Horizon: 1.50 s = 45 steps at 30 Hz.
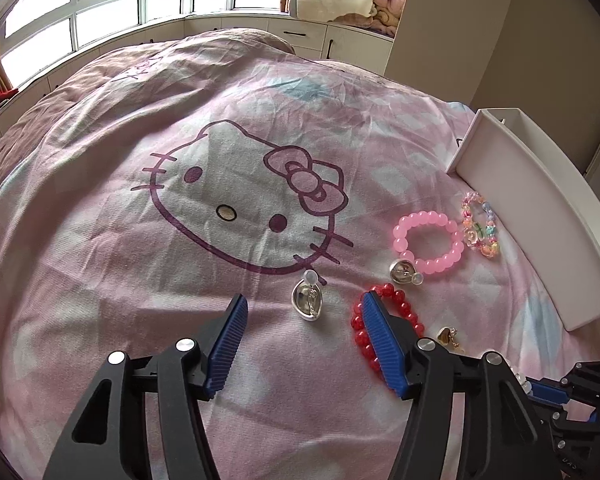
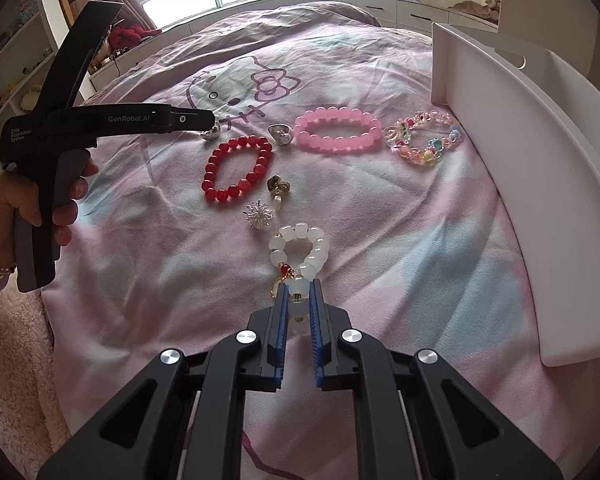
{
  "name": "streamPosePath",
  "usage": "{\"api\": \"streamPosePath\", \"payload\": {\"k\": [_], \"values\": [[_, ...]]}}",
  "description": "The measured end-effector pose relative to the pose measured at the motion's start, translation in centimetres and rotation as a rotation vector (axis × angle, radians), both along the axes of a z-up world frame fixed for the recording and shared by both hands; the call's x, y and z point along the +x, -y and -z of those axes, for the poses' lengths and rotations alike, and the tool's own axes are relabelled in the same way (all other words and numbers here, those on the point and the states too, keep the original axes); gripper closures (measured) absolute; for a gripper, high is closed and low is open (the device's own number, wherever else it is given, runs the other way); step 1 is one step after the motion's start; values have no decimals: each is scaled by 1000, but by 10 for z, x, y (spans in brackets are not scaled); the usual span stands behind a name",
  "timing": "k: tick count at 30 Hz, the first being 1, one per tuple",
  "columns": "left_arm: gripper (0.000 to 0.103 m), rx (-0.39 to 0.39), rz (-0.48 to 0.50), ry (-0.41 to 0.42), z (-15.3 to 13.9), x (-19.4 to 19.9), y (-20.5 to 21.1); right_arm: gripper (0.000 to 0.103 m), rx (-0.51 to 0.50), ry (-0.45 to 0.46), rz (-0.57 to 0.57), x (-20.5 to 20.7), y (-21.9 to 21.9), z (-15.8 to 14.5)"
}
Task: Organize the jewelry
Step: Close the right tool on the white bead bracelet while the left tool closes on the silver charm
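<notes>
The white bracelet [image 2: 300, 252] is clamped by the right hand-held gripper [image 2: 299, 300]; the left hand-held gripper [image 1: 304, 308] is held open near the red bracelet [image 2: 238, 170].

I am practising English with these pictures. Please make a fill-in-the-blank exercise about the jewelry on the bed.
1. The right gripper is shut on the ____ bracelet.
2. The left gripper has its jaws ____ around a silver earring.
3. The pink bracelet lies between the red bracelet and the ____ bracelet.
4. The white tray holds ____ jewelry yet.

Missing words: white; open; multicolored; no
</notes>
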State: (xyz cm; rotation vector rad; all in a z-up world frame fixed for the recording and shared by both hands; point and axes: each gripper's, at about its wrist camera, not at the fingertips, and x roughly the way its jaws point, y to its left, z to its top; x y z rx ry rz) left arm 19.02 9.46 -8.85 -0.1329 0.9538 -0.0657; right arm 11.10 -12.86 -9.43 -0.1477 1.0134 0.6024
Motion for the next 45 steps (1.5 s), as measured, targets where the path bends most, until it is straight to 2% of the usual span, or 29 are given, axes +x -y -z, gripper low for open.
{"api": "streamPosePath", "payload": {"k": [5, 6, 8, 10, 12, 16, 18, 19, 20, 22, 28, 32, 36, 37, 39, 40, 45], "values": [[42, -3, 20, -14, 13, 9, 1, 88, -5, -7, 30, 4, 4, 1], [48, -4, 25, -9, 15, 9, 1, 85, -15, -4, 36, 5, 4, 2], [59, -9, 34, -3, 18, 10, 0, 64, -20, -3, 44, 7, 4, 5], [73, -17, 41, 2, 20, 11, -2, 58, -23, -10, 40, 8, 2, 9], [80, -25, 41, 3, 23, 13, -5, 55, -40, -8, 31, 10, -3, 13], [80, -70, 46, 20, 26, 11, -11, 47, -91, 12, -2, 11, -15, 20], [80, -76, 47, 30, 26, 10, -12, 51, -97, 16, -15, 11, -18, 22], [80, -79, 47, 33, 26, 8, -12, 63, -80, 9, -21, 11, -17, 22], [80, -87, 46, 36, 26, 7, -13, 79, -66, -1, -26, 11, -17, 21], [80, -110, 39, 39, 25, 4, -15, 86, -31, -18, -22, 10, -15, 21], [80, -144, 24, 50, 17, -8, -20, 87, 153, -109, 70, 6, 6, 18], [80, -142, 28, 59, 10, -17, -19, 87, 229, -114, 107, -1, 17, 4], [80, -128, 51, 73, -1, -28, -12, 89, 268, -76, 116, -6, 27, -20], [80, -123, 60, 79, -4, -31, -10, 95, 269, -62, 116, -6, 28, -27], [80, -119, 78, 92, -11, -37, -4, 95, 277, -25, 116, -8, 32, -40], [80, -119, 85, 98, -14, -40, -2, 102, 286, -8, 114, -9, 36, -46], [80, -130, 105, 122, -30, -54, 8, 102, 280, 42, 129, -11, 48, -63]]}}
